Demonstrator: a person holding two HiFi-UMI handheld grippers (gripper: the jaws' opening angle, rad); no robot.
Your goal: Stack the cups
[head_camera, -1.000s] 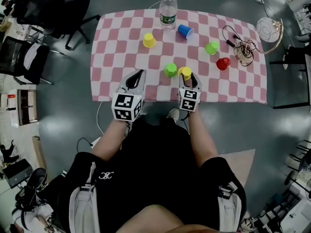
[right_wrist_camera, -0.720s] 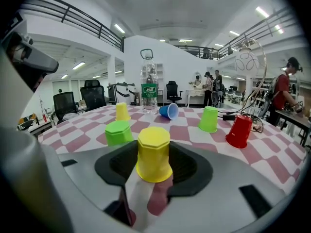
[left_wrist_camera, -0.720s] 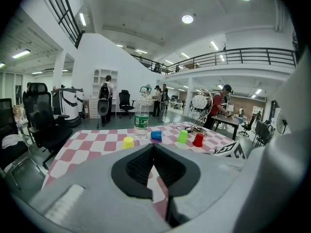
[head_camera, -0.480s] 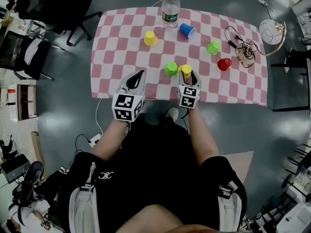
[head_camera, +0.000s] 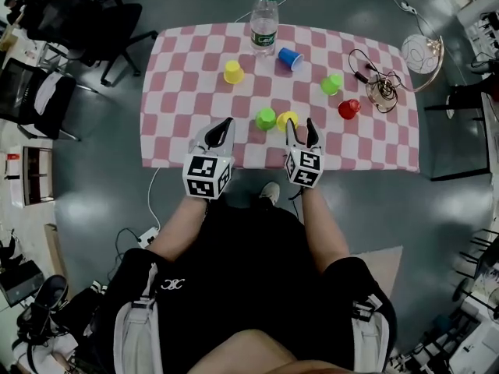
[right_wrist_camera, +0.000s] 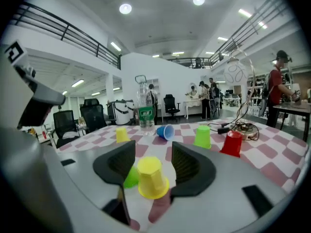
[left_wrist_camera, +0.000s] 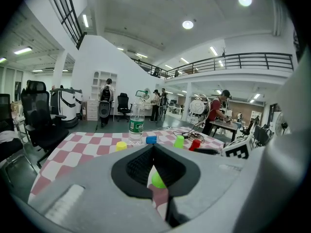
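- Between the jaws of the right gripper: near yellow cup, mouth-down on the worktop, base up, leaning slightly.
- Closer to the left pad, clear gap to the right pad.
- Jaws wide and just been opening. Cup stands between them with no pad pressing, so nothing gripped.
- Just left of the yellow cup, touching or nearly so: green cup, also mouth-down, partly hidden behind the left jaw.
- Ahead and to the right of the left gripper, apart from it: same green cup, seen through the slot under its tips.
- Left jaws closed at the tips, empty.
- Judgement: right gripper nearer to both cups. Likely next move: regrip yellow across its sides, lift along its upright axis, shift one cup leftward, lower over green.
- Risk: left jaw clipping green on closing, given how tight the pair sits.
- Farther ahead, well apart from both jaws: remaining cups, not in play yet.
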